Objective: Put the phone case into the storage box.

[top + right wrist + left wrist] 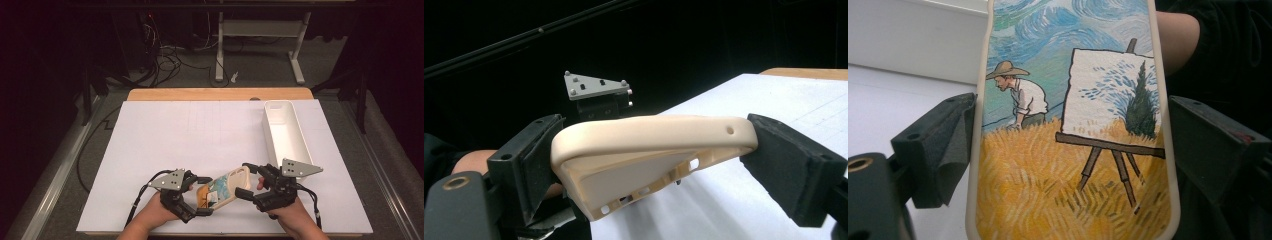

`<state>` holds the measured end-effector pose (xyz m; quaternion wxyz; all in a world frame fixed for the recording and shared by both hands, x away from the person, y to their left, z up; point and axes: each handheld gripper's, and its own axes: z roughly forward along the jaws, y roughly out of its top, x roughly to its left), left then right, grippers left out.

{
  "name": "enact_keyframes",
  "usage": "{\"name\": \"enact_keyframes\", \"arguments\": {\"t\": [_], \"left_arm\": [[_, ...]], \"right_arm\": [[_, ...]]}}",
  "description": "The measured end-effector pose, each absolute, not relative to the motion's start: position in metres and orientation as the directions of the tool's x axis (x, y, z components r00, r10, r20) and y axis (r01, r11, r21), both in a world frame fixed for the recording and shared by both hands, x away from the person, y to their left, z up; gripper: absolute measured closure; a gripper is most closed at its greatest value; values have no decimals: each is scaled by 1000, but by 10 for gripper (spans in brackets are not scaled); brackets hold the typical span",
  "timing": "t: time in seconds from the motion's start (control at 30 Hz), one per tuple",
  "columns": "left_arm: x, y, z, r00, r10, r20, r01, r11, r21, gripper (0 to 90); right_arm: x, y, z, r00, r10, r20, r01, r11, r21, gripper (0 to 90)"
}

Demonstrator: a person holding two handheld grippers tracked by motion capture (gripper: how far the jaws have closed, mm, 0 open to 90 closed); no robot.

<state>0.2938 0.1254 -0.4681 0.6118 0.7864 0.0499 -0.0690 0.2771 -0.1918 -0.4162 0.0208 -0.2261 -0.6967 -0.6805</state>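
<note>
Spans between both grippers: cream rubbery phone case with painted field scene [222,188], long axis jaw to jaw. Left gripper [199,195] jaws pinch one end, right gripper [248,180] jaws the other, above white counter [200,135].

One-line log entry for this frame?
left gripper: shut on phone case | right gripper: shut on phone case | bin: empty

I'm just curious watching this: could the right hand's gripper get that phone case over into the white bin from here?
Probably yes: the right gripper holds the phone case, and bare table lies before the white bin, though the left gripper grips it too.
</note>
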Motion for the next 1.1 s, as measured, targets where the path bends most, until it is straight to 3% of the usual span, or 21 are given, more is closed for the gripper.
{"name": "enact_keyframes", "arguments": {"t": [1.1], "left_arm": [[291, 121, -468, 986, 23, -166, 166, -270, 948, 99]], "right_arm": [[277, -191, -417, -891, 294, 347, 352, -35, 935, 131]]}}
